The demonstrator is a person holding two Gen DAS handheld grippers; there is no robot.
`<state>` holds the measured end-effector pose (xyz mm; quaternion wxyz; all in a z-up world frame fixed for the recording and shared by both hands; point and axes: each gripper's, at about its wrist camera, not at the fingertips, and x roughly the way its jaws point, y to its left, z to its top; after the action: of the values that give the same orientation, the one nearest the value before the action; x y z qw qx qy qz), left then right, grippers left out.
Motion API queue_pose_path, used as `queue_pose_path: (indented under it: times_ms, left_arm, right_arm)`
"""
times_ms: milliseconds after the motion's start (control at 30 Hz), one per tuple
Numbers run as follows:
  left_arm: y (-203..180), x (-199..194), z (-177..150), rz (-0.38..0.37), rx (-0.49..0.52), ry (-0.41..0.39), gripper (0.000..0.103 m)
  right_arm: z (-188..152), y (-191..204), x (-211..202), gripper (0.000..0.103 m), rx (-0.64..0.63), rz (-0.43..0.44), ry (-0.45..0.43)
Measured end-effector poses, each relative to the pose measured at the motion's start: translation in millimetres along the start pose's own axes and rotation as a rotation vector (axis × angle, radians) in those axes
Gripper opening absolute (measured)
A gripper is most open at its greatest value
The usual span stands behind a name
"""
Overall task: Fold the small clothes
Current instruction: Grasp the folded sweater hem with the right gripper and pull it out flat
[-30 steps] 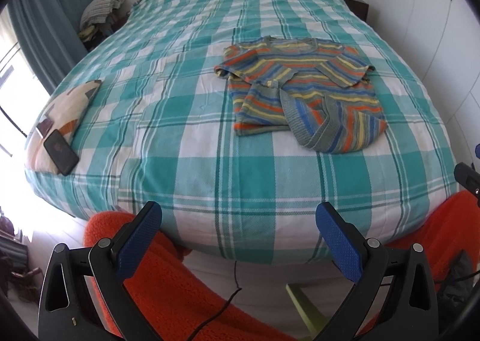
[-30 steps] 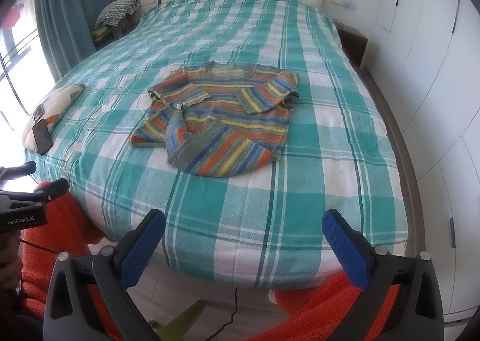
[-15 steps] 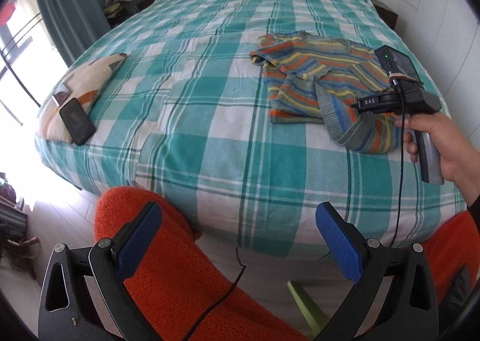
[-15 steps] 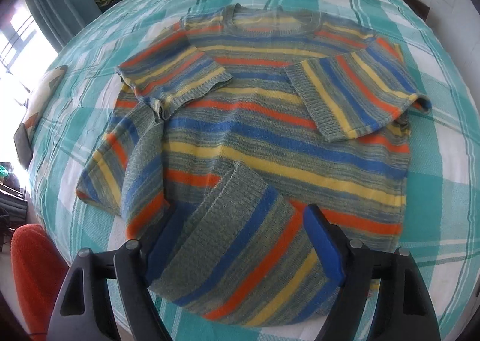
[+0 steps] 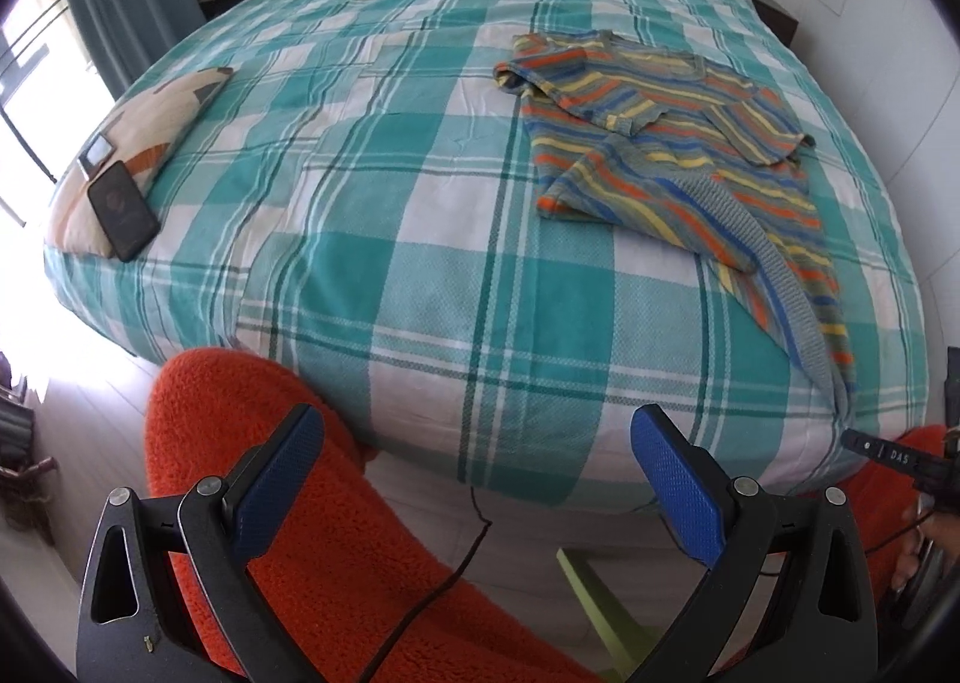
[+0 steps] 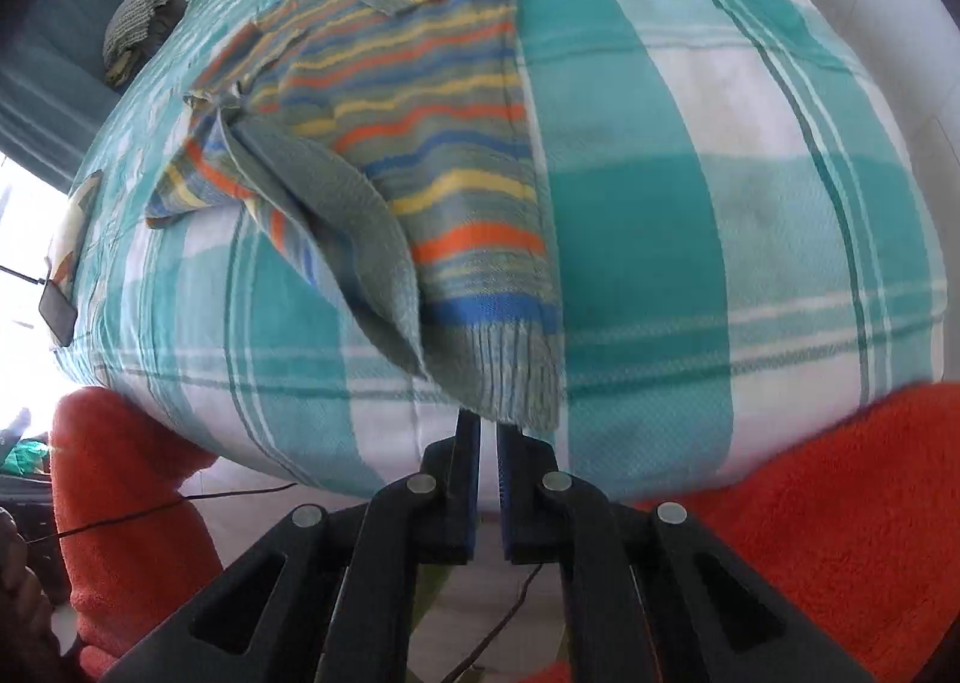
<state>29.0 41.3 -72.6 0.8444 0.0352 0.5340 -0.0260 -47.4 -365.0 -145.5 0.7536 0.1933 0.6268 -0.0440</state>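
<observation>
Nearest to me, below the foot edge of the bed (image 5: 420, 395), my left gripper (image 5: 474, 479) hangs with its jaws wide apart and nothing between them, over the orange fleece (image 5: 336, 551) on my lap. My right gripper (image 6: 489, 437) is at that same edge, its jaws closing, the blue pads nearly together on the ribbed hem of the striped sweater (image 6: 420, 155). The hem's lowest corner drapes over the edge and runs into the gap, so I judge I have pinched it, though the pad tips are hidden behind the knit.

Up on the bed, the sweater lies toward its right side as the left camera sees it, sleeves already folded across the chest, the near hem pulled long toward me and off the edge. Farther left on the bed, a patterned cushion (image 5: 156, 119) carries a dark phone (image 5: 123, 209).

What worries me: I hold only a thin corner of loose knit. If the pinch catches just a few ribs, it may slip out when I lift. Pulling from one corner alone could drag the whole garment off the bed or undo the sleeve folds. My left needs the other hem corner before anything moves.
</observation>
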Motion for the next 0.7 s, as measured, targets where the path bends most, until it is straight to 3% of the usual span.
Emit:
queue_pose_path:
  times_ms: [67, 100, 133, 200, 267, 367, 433, 500, 533, 567, 600, 633, 700]
  left_arm:
    - [-2, -4, 1, -0.012, 0.006, -0.01, 0.102]
    - [-1, -6, 1, -0.007, 0.003, -0.02, 0.102]
    - [0, -8, 1, 0.002, 0.0, -0.028, 0.102]
    - [5, -7, 0, 0.014, -0.015, -0.029, 0.102]
    - [10, -5, -1, 0.01, -0.037, -0.019, 0.102]
    - [16, -10, -4, 0.007, -0.058, -0.026, 0.102]
    - [19, -15, -6, 0.022, -0.061, -0.042, 0.102]
    - [25, -19, -9, 0.037, -0.068, -0.054, 0.102]
    - [29, -20, -11, 0.044, -0.075, -0.056, 0.102]
    - [34, -20, -13, 0.051, -0.084, -0.054, 0.102]
    - [40, -19, -16, 0.058, -0.096, -0.052, 0.102]
    - [46, -17, -18, 0.063, -0.112, -0.049, 0.102]
    - [59, -10, -21, 0.067, -0.144, -0.035, 0.102]
  right_arm:
    - [-3, -16, 2, 0.011, 0.081, 0.024, 0.012]
    - [1, -16, -7, 0.011, 0.085, 0.039, -0.026]
    - [9, -11, -18, 0.018, 0.062, 0.045, -0.069]
    - [33, 13, -38, 0.038, -0.04, 0.07, -0.149]
    - [63, 52, -51, 0.068, -0.168, 0.135, -0.21]
    - [107, 122, -44, 0.07, -0.381, 0.231, -0.273]
    - [142, 157, -18, 0.07, -0.437, 0.249, -0.251]
    - [168, 183, 24, 0.066, -0.446, 0.235, -0.17]
    - [176, 187, 43, 0.044, -0.434, 0.224, -0.124]
    - [178, 191, 58, 0.003, -0.439, 0.255, -0.06]
    - [173, 195, 65, 0.003, -0.457, 0.285, -0.019]
    - [158, 199, 59, 0.003, -0.5, 0.298, -0.033]
    - [113, 214, 33, 0.003, -0.664, 0.396, -0.029]
